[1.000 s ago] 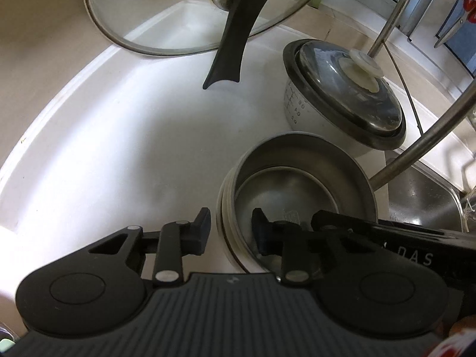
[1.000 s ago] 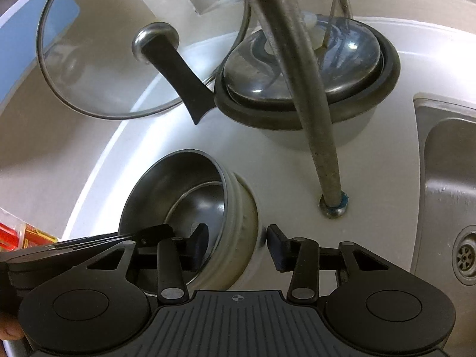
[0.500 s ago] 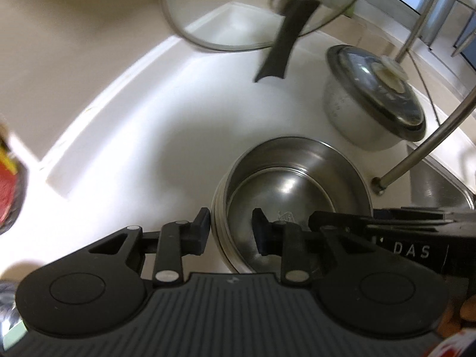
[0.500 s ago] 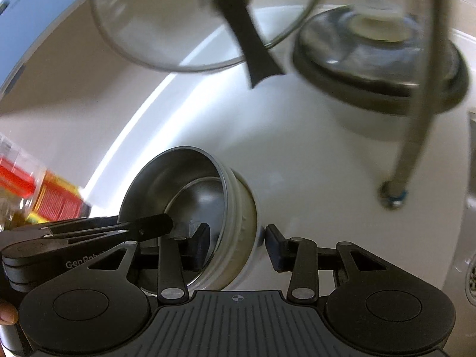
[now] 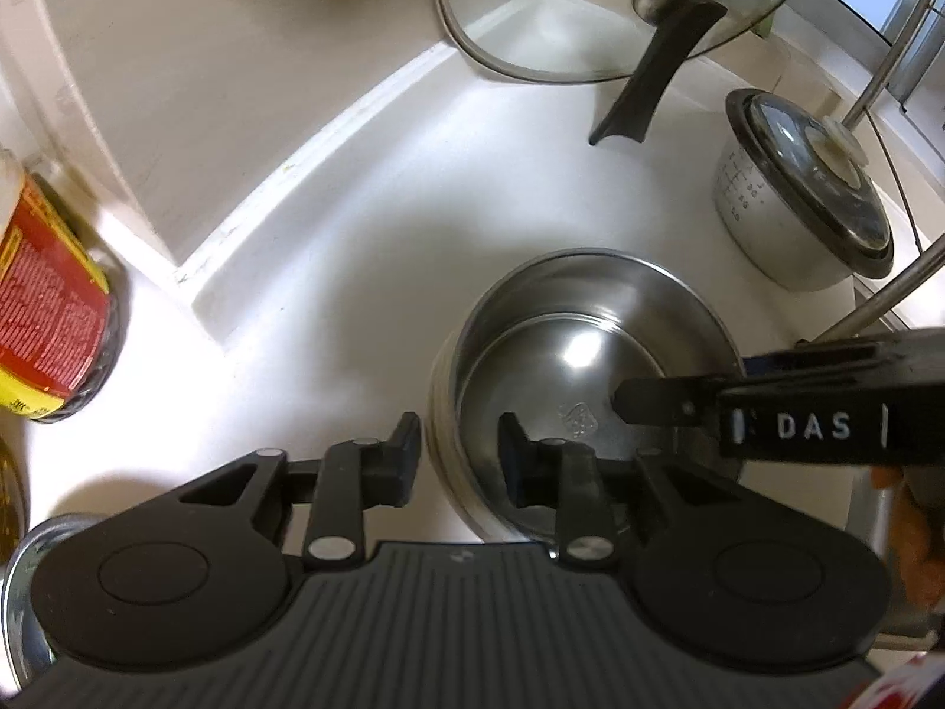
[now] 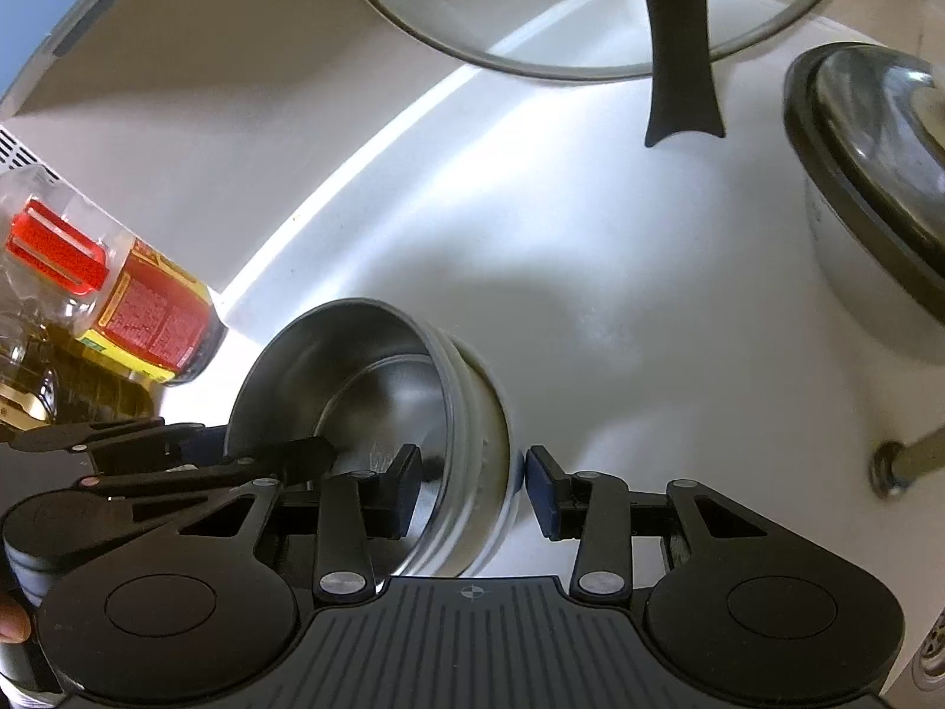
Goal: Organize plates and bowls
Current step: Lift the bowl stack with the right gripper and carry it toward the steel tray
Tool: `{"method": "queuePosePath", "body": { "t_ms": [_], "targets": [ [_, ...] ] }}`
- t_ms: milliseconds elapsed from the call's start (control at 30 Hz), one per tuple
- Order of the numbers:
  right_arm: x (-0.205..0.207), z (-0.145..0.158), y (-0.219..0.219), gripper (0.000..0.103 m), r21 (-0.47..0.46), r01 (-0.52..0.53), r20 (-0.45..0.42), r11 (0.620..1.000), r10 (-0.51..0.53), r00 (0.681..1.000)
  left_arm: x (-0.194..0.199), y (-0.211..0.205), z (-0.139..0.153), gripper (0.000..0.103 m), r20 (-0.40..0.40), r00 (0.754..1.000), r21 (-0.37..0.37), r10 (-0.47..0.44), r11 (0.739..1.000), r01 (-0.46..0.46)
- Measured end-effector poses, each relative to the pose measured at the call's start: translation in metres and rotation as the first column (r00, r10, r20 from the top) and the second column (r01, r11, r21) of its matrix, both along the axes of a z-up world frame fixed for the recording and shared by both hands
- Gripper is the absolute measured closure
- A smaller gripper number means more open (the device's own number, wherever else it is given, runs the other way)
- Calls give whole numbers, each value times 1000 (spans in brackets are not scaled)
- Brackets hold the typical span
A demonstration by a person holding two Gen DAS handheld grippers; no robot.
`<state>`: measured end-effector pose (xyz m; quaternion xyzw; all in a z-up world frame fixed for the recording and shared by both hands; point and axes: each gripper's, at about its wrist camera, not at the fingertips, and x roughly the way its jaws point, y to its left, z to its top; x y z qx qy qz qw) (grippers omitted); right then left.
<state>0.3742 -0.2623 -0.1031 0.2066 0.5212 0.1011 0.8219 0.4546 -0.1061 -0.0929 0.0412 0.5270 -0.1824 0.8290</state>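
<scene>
Since both tools are on the same thing, we reckon we're mid-carry here. The stack of steel bowls sits nested, low in the left view just past 6 o'clock, over the white table. It looks tilted in the right view, so we'd guess it's lifted or at least tipped off the surface.

The left tool is narrow and pinched on the stack's wall at its 8 o'clock side, one finger inside and one outside. The right tool is a bit wider and clamps the opposite wall the same way.

Around it: a glass lid leaning at 12 o'clock, a covered pot at 2 o'clock, and a red-labelled bottle at 9 o'clock.

As for the next move, we'd say it needs both hands travelling together at the same pace. That way the stack stays level and nothing slides out of the nest. Then comes a flat set-down in a bare patch, clear of that bottle, before either grip lets go. Thin shiny rims could slip, so no twisting.
</scene>
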Motion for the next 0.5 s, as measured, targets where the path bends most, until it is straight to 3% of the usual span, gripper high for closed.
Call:
{"method": "queuePosePath", "body": {
  "t_ms": [100, 267, 500],
  "targets": [
    [4, -1, -4, 68, 18, 4, -20, 1000, -4, 1000, 3, -1, 0, 85, -16, 1000, 8, 10, 1000, -10],
    [2, -2, -7, 70, 32, -6, -26, 999, 7, 1000, 7, 11, -2, 83, -81, 996, -51, 47, 997, -51],
    [6, 0, -5, 70, 15, -29, -28, 999, 30, 999, 6, 6, 0, 85, -76, 996, -29, 48, 998, -51]
  ]
}}
